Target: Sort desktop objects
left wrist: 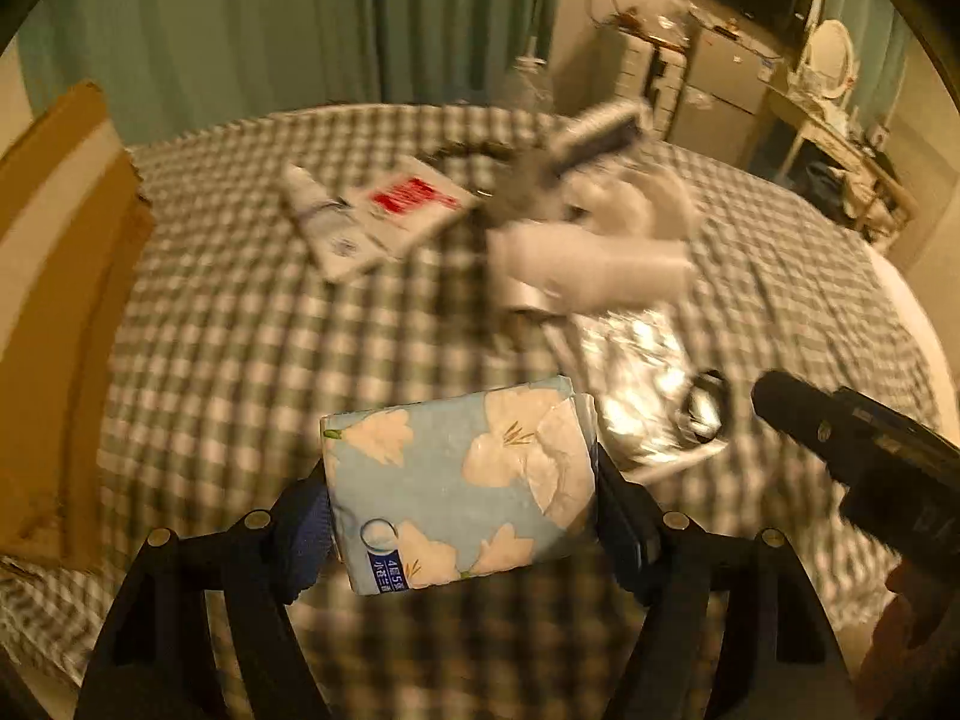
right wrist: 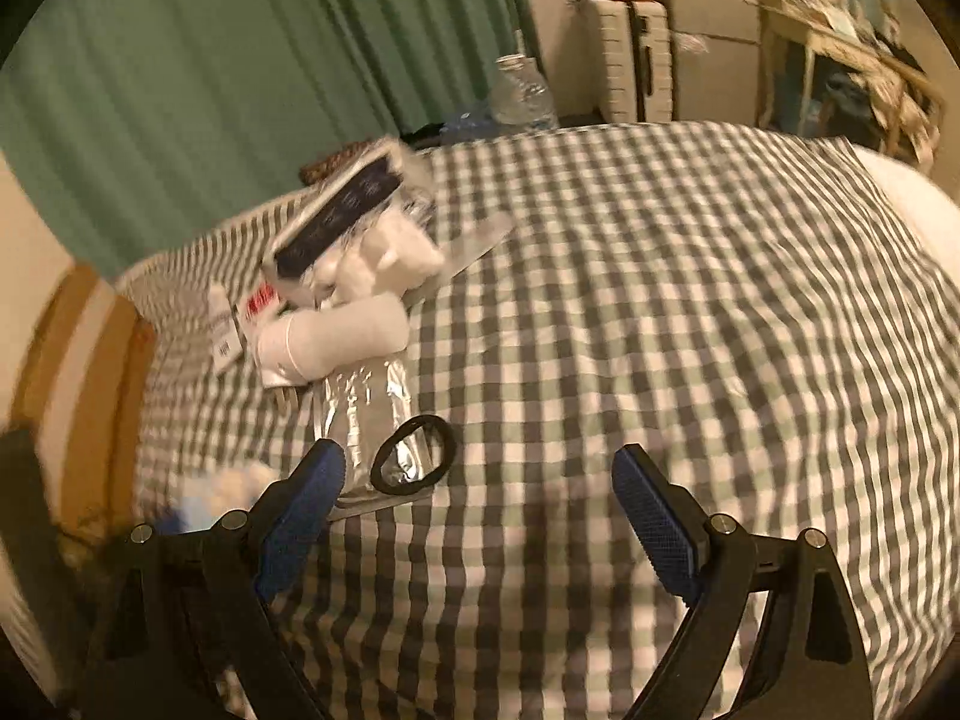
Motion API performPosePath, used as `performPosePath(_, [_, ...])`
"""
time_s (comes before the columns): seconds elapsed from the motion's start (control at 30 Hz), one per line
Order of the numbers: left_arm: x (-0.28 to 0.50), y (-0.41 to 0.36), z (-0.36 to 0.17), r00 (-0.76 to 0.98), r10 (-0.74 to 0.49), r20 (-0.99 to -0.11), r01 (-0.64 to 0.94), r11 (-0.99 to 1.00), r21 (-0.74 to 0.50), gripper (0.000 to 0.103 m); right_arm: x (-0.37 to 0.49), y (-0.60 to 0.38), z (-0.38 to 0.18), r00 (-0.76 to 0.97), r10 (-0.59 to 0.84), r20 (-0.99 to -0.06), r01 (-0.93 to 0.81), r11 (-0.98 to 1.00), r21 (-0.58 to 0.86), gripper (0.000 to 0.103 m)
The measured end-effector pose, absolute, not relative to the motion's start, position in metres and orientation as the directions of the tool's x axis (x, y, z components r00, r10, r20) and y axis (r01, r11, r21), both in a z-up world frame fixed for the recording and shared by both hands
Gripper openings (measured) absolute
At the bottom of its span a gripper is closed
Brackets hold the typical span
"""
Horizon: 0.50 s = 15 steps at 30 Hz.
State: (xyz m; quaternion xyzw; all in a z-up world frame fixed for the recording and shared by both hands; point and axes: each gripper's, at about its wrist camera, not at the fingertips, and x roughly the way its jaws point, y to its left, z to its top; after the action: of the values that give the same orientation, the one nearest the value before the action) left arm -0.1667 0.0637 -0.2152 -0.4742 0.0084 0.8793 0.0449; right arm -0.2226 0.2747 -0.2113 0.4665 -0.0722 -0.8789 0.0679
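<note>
The left claw [left wrist: 462, 516] has the blue flowered tissue pack [left wrist: 459, 486] between its jaws, both pads against the pack's short sides, so the step in hand looks like the pickup of this pack from the checked tabletop [right wrist: 660, 300]. Whether the pack is lifted or resting on the cloth is hard to say (the view is smeared by blur). The next move calls for a firm squeeze on soft packaging, then a carry to wherever it belongs, perhaps the cardboard box [left wrist: 66, 312] left of the pack.

The right claw [right wrist: 480, 516] stands wide with nothing in it, over bare cloth just right of the black hair tie [right wrist: 414, 456], which lies on a silver foil pouch [right wrist: 366, 420] beyond the pack. Farther beyond the pack, the heap with a white roll [right wrist: 336, 339] is too blurred to sort out, and the box is cut off at the frame edge.
</note>
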Motion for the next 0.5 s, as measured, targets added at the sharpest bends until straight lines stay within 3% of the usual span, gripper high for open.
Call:
performPosePath(0.07, [-0.168,0.053,-0.218,-0.535,0.067,-0.842,-0.054,-0.998,-0.046,0.077,-0.227,0.263,-0.217,-0.546,-0.167,-0.821,0.081,-0.986,0.147,0.081])
performPosePath(0.13, [-0.172,0.048,-0.223,-0.513,0.094,-0.853,-0.031,-0.995,-0.091,0.077,-0.232,0.254,-0.223,-0.530,-0.162,-0.832,0.109,-0.986,0.123,0.079])
performPosePath(0.27, [-0.182,0.041,-0.230,-0.491,0.099,-0.866,-0.017,-0.994,-0.104,0.077,-0.241,0.245,-0.238,-0.494,-0.166,-0.854,0.141,-0.984,0.110,0.056])
performPosePath(0.4, [-0.182,0.042,-0.232,-0.481,0.113,-0.869,-0.012,-0.992,-0.123,0.077,-0.242,0.243,-0.243,-0.488,-0.172,-0.856,0.158,-0.982,0.107,0.051])
performPosePath(0.47, [-0.182,0.042,-0.230,-0.477,0.112,-0.872,-0.010,-0.992,-0.122,0.077,-0.240,0.246,-0.242,-0.480,-0.209,-0.852,0.170,-0.975,0.144,0.014])
performPosePath(0.5, [-0.182,0.042,-0.230,-0.473,0.114,-0.874,-0.008,-0.992,-0.125,0.077,-0.240,0.245,-0.243,-0.474,-0.228,-0.851,0.177,-0.971,0.161,0.011])
